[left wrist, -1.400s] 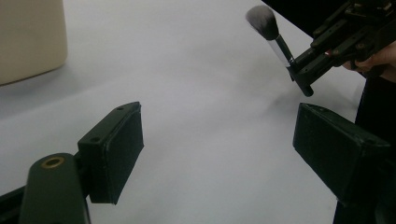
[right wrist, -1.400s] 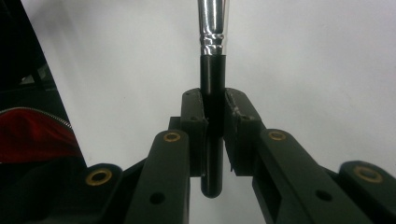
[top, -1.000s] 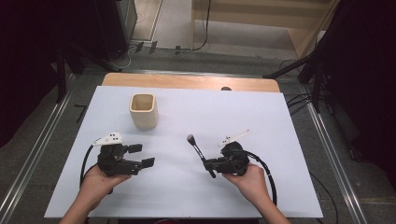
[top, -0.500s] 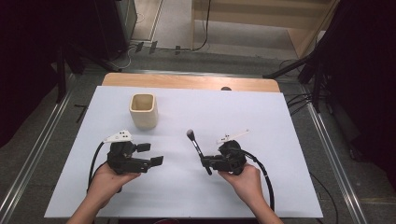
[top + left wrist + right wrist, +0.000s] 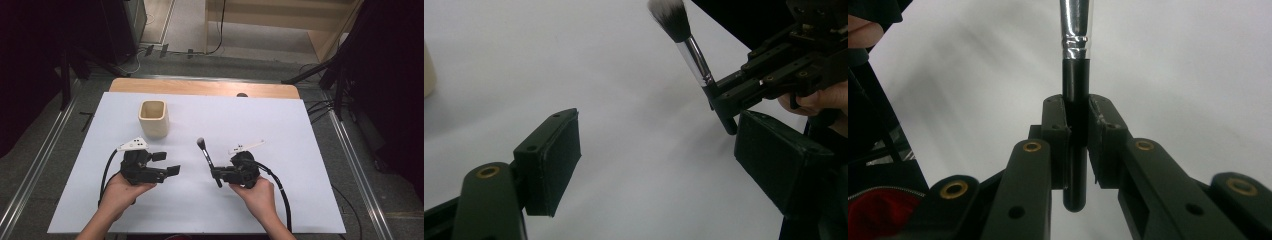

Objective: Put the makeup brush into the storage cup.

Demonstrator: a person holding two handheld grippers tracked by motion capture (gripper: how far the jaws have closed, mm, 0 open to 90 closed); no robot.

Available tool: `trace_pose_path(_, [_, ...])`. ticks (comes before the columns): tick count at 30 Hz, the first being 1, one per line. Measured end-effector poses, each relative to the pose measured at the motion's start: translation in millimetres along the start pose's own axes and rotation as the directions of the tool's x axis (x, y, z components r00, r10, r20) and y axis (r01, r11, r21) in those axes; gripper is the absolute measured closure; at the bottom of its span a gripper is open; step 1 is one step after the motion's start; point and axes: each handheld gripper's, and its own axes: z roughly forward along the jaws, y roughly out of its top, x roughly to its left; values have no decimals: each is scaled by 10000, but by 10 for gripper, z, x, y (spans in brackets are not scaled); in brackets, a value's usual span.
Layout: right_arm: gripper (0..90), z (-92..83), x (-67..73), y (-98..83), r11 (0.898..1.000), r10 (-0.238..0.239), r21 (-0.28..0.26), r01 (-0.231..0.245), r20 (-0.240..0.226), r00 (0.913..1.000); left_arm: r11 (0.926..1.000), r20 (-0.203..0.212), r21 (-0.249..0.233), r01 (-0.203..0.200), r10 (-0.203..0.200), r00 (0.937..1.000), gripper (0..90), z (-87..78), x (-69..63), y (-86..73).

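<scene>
White sheeting covers the worktop [image 5: 300, 130], with a wooden strip along its far edge and dark floor all round.

Hand pose, high view: both forearms enter from 6 o'clock. The left hand [image 5: 120, 192] grips the left gripper [image 5: 167, 163] from behind, its fingers aimed toward 3 o'clock, low over the sheet. The right hand [image 5: 255, 192] carries the right gripper [image 5: 216, 175], pointed toward 9 o'clock, so the two tools face each other with a bare gap between.

Finger state: left fingers [image 5: 551, 160] stand wide apart with nothing between them. Right fingers [image 5: 1055, 145] are clenched on the black handle of the makeup brush [image 5: 206, 157].

Brush position: held at the lower part of its handle, head tilted up toward 11 o'clock from the right gripper, off the sheet, near worktop centre. A beige cup [image 5: 153, 118] stands at about 11 o'clock from the left gripper, well apart from the brush.

View differences: the left gripper view shows the bristles [image 5: 670, 17], dark with pale tips, and the silver ferrule. The right gripper view shows the grip itself: handle upright between the pads, its rounded butt end sticking out below them, ferrule above.
</scene>
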Motion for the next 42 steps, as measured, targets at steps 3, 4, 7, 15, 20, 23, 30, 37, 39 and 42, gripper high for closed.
trace_pose_path(3, [803,6,17,3,10000,6,-39,-6,42,10000,10000,83,9,27,-27,10000,195,27,-18,24])
trace_pose_path(4, [803,8,21,4,10000,-17,-68,17,45,10000,10000,93,3,33,-33,10000,196,40,-25,32])
trace_pose_path(7, [803,10,36,11,9999,36,-148,-35,78,10000,9999,114,66,93,-94,9999,196,78,-40,50])
trace_pose_path(15, [803,64,86,17,9993,193,-327,-187,173,9997,9994,143,252,218,-222,9997,200,181,-40,70])
trace_pose_path(20, [803,113,141,24,9988,234,-444,-225,195,9995,9993,204,257,289,-294,9994,208,219,-47,90])
trace_pose_path(23, [803,145,165,29,9984,262,-507,-252,173,9995,9989,228,135,455,-458,9987,213,234,-47,107])
trace_pose_path(30, [802,181,204,26,9965,364,-759,-352,146,9992,9975,289,70,709,-711,9971,228,273,-62,117])
trace_pose_path(37, [803,211,244,9,9940,528,-970,-506,200,9984,9940,422,32,1091,-1091,9931,240,340,-87,124])
trace_pose_path(39, [803,216,248,9,9936,521,-1016,-495,224,9984,9929,437,57,1184,-1186,9920,246,364,-95,125])
trace_pose_path(42, [802,229,252,7,9929,571,-1060,-543,234,9981,9903,535,-97,1388,-1381,9890,264,384,-100,133])
